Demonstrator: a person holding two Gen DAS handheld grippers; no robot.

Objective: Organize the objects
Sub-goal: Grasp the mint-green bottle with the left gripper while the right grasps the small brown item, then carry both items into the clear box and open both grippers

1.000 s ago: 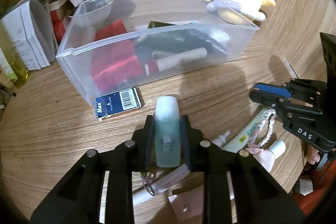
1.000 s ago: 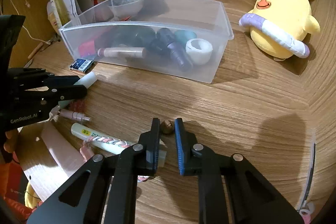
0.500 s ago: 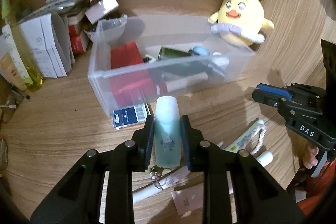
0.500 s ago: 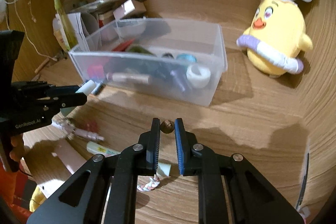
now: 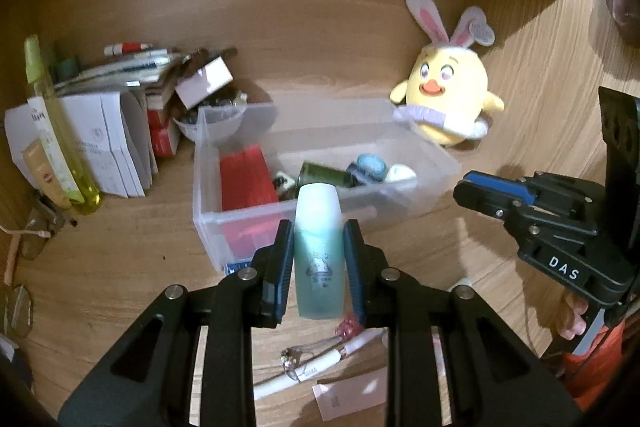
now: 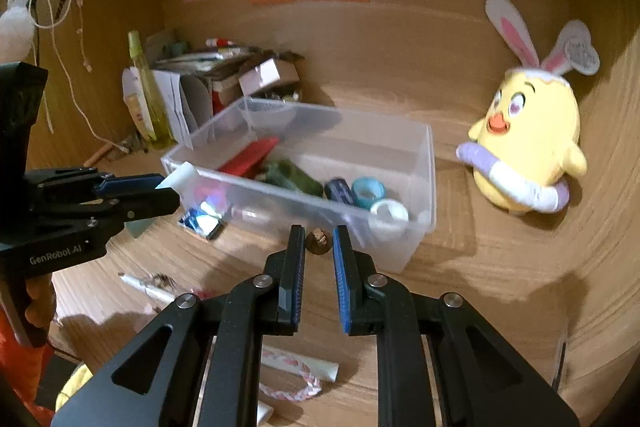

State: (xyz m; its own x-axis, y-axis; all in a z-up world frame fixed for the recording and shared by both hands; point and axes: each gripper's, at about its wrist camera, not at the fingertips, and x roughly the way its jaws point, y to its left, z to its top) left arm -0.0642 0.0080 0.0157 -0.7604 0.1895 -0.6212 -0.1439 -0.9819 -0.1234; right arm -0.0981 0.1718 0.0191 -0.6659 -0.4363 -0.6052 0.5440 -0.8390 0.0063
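Observation:
My left gripper (image 5: 318,233) is shut on a pale green bottle (image 5: 318,255) with a white cap, held above the desk in front of the clear plastic bin (image 5: 208,223). The bin holds a red box (image 5: 246,183), a dark green bottle (image 5: 324,175), tape rolls and other small items. My right gripper (image 6: 318,245) is shut on a small brown round object (image 6: 318,242), held near the bin's front wall (image 6: 400,251). The left gripper also shows in the right wrist view (image 6: 160,195), and the right gripper in the left wrist view (image 5: 472,187).
A yellow plush chick (image 5: 448,103) sits right of the bin. Papers, boxes and a tall yellow bottle (image 5: 60,131) crowd the back left. A blue card pack (image 6: 202,221), tubes (image 5: 320,363), a braided cord (image 6: 292,387) and a tag lie on the desk in front.
Both grippers have risen and pulled back from the desk with their loads; the bin now looks farther and lower in both views.

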